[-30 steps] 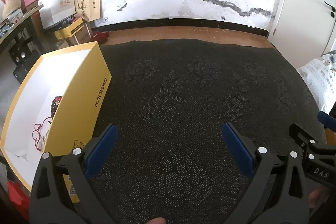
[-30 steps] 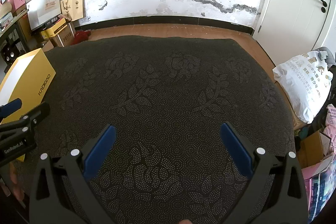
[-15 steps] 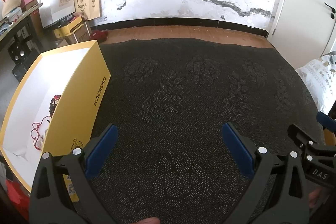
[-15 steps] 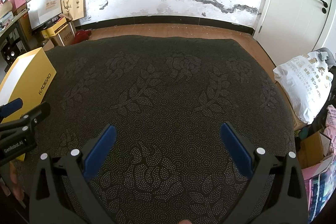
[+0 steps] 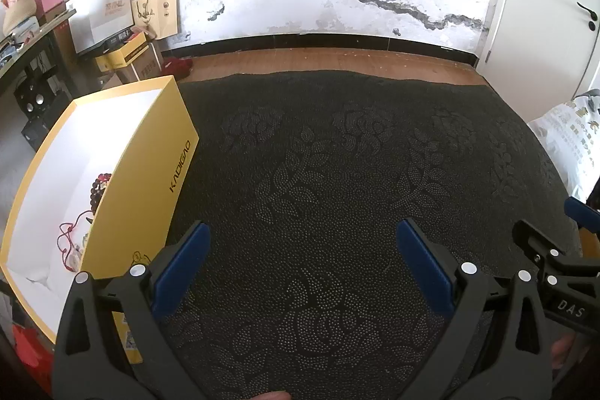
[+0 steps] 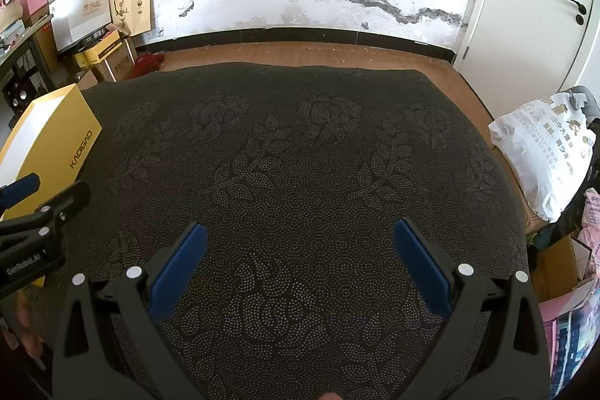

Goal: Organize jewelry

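Note:
A yellow box (image 5: 142, 171) with a white inside stands open at the left edge of the dark patterned cloth (image 5: 337, 194). Inside it lie a dark bead bracelet (image 5: 98, 188) and a red cord piece (image 5: 69, 242). My left gripper (image 5: 303, 250) is open and empty, hovering over the cloth just right of the box. My right gripper (image 6: 300, 250) is open and empty over the cloth's middle front. The box also shows in the right wrist view (image 6: 56, 137). No jewelry shows on the cloth.
A white plastic bag (image 6: 543, 152) lies off the cloth's right edge. Cardboard boxes and paper bags (image 5: 123, 36) stand at the back left by the wall. A wooden floor strip (image 5: 337, 60) and a white door (image 6: 525, 6) are beyond.
The left wrist view has shifted slightly, so the box sits a little higher and closer. Both grippers stay open; the right one has barely moved.

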Demonstrator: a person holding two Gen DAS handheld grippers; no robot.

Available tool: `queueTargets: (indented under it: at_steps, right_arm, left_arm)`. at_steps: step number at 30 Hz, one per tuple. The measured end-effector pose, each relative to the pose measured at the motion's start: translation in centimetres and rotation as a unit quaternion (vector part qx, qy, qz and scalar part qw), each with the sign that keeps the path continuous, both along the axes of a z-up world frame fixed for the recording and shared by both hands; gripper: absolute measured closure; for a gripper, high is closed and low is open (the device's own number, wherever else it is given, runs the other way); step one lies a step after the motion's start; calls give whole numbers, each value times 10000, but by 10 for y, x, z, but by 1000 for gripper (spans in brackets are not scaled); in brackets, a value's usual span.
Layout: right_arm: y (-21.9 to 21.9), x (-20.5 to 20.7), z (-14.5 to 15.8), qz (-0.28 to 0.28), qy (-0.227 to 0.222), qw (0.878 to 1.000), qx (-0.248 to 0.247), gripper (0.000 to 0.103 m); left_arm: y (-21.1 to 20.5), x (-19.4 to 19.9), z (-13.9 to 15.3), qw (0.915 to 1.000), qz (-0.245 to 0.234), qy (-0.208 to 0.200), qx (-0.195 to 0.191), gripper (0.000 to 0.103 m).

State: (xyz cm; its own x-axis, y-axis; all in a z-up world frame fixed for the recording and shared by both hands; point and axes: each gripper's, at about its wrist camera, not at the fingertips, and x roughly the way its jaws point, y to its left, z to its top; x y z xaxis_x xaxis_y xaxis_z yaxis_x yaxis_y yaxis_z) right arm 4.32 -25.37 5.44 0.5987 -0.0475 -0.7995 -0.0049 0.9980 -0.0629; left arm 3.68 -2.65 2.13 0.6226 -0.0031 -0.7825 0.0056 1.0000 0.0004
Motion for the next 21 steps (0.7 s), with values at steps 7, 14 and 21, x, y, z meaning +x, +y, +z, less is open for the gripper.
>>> queueTargets:
  at_steps: [7,14,21]
  right_arm:
    - [-1,1,0,7,5,10000,-1,7]
    - [0,1,0,19,0,10000,-8,7]
    - [-3,2,0,28,0,10000,-4,7]
  left_arm:
    - [-2,0,0,10000,-44,-11,20,6]
    - [0,0,0,10000,-26,-6,-2,6]
    - [1,-2,0,10000,-15,-9,10,6]
